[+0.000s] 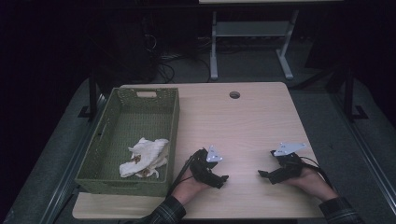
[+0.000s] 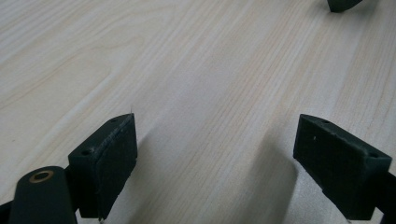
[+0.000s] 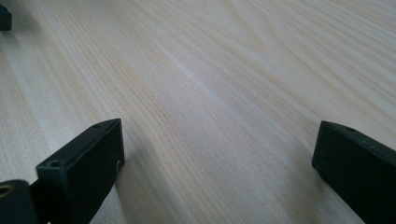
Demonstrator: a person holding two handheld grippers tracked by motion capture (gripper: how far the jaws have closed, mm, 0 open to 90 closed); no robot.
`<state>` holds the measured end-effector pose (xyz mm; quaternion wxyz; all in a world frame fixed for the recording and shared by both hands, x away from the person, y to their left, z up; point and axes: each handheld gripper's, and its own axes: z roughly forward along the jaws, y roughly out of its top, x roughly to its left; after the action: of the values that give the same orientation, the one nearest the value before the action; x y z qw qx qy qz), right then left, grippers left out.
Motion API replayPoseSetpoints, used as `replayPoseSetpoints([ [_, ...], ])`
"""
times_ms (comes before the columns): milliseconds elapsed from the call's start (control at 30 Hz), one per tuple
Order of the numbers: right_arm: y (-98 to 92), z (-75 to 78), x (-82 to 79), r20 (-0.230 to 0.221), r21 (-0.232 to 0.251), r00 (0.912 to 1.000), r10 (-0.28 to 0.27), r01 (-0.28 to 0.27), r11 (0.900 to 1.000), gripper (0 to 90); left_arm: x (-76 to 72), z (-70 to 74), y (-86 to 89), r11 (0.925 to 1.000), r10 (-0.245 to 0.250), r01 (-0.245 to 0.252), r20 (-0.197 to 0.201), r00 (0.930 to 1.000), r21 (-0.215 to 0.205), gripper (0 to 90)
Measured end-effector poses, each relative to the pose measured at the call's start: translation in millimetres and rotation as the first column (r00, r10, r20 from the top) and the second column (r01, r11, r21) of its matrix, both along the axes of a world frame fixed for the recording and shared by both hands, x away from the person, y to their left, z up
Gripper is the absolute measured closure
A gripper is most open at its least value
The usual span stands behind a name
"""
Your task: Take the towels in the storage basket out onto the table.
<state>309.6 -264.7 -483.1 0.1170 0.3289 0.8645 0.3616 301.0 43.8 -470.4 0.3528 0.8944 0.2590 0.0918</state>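
while both grippers rested low on the bare wooden table (image 1: pixel 243 116), nothing was held in either: the left gripper (image 1: pixel 223 179) lay near the table's front edge just right of the basket, jaws spread wide with only wood grain between them, as the left gripper view confirmed (image 2: pixel 212 154). the right gripper (image 1: pixel 262 173) sat well apart to the right, tips pointed inward toward the left one, jaws likewise spread over bare wood (image 3: pixel 217 158). judged as a neutral resting pose, hands set down symmetrically and the pads facing each other across an open patch of table. the green woven basket (image 1: pixel 173 135) stood at the table's left side, long axis running away from the person, a handle cutout in its far wall. inside, toward the near end, lay one crumpled white cloth (image 1: pixel 144 157) with brownish marks, bunched, not folded; the rest of the basket floor was bare. cloth was nearer the left gripper, separated from it by the basket's right wall. a round cable hole (image 1: pixel 235 94) sat in the far part of the tabletop.
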Motion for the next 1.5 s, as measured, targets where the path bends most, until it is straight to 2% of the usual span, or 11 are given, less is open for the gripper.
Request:
replayPoseSetpoints([
  [400, 0.1, 0.0, 0.0, 0.0, 0.0, 1.0, 0.001, -0.001, 1.0, 1.7, 1.3, 10.2, 9.0, 0.999, 0.043, -0.043, -0.001, 0.9991, -0.014, 13.2],
  [1033, 0.3, 0.1, -0.1, -0.002, 0.002, 1.0, 0.002, -0.002, 1.0, 1.8, -3.0, 23.2, 10.8, 0.9985, 0.053, -0.053, 0.004, 0.9986, -0.01, 13.3],
  [1267, 0.3, 0.1, 0.0, -0.001, 0.001, 1.0, 0.004, -0.004, 1.0, 1.8, -2.6, 28.7, 12.7, 0.9967, 0.072, -0.072, -0.006, 0.9974, -0.037, 13.5],
  [1500, 0.4, 0.1, -0.1, -0.002, 0.002, 1.0, 0.003, -0.003, 1.0, 1.7, -2.1, 35.9, 15.1, 0.9966, 0.074, -0.074, -0.002, 0.9973, -0.036, 13.5],
])
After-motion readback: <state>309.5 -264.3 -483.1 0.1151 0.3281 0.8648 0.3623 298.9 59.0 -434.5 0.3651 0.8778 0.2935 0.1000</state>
